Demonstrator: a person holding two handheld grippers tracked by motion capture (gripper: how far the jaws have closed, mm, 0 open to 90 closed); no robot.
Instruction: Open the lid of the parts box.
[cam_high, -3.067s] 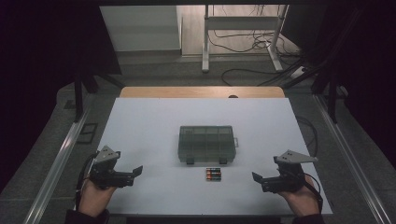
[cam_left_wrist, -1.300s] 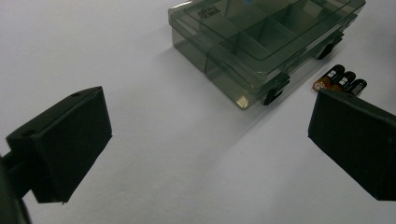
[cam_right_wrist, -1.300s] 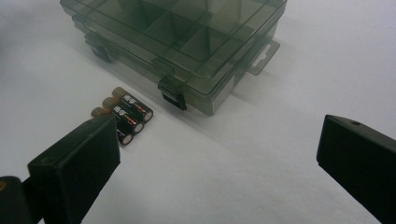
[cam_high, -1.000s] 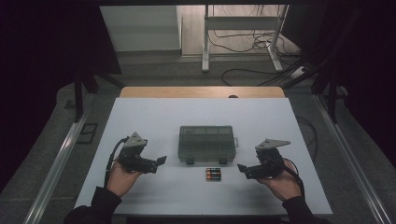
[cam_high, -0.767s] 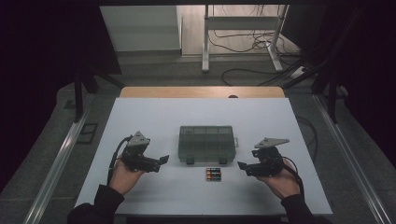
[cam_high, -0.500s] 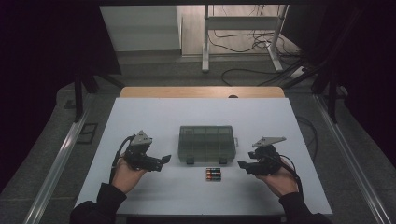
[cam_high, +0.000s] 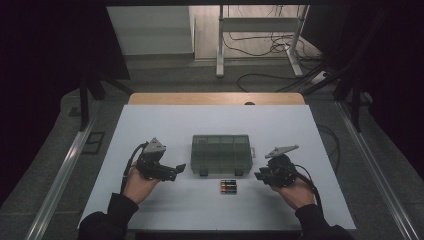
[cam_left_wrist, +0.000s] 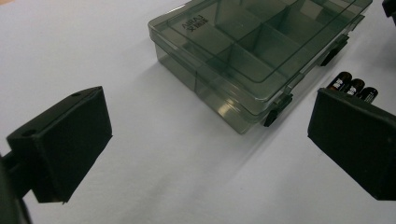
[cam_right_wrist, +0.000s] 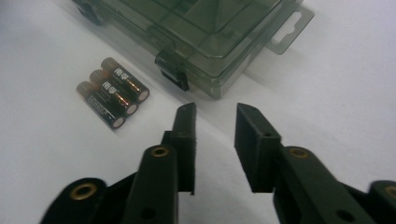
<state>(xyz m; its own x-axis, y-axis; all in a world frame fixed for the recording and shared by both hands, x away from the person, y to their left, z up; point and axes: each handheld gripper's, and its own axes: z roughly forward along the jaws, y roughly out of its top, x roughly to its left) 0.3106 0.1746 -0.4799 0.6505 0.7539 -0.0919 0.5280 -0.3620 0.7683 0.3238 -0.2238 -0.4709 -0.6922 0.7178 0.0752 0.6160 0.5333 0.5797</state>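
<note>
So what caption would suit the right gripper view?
Narrowed jaws of the right gripper hover beside three batteries and a closed compartment box.

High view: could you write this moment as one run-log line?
left gripper: open, beside box | right gripper: fingers just closing, nothing between, near latch | compartment box: lid shut | three batteries: untouched, front of box

Closed smoky translucent plastic compartment box (cam_high: 221, 154) mid white table (cam_high: 165, 125); three black-and-copper batteries (cam_high: 228, 186) just before it; left gripper (cam_high: 176, 170), right gripper (cam_high: 259, 175) flank box, right jaws just narrowed, nothing between.
</note>
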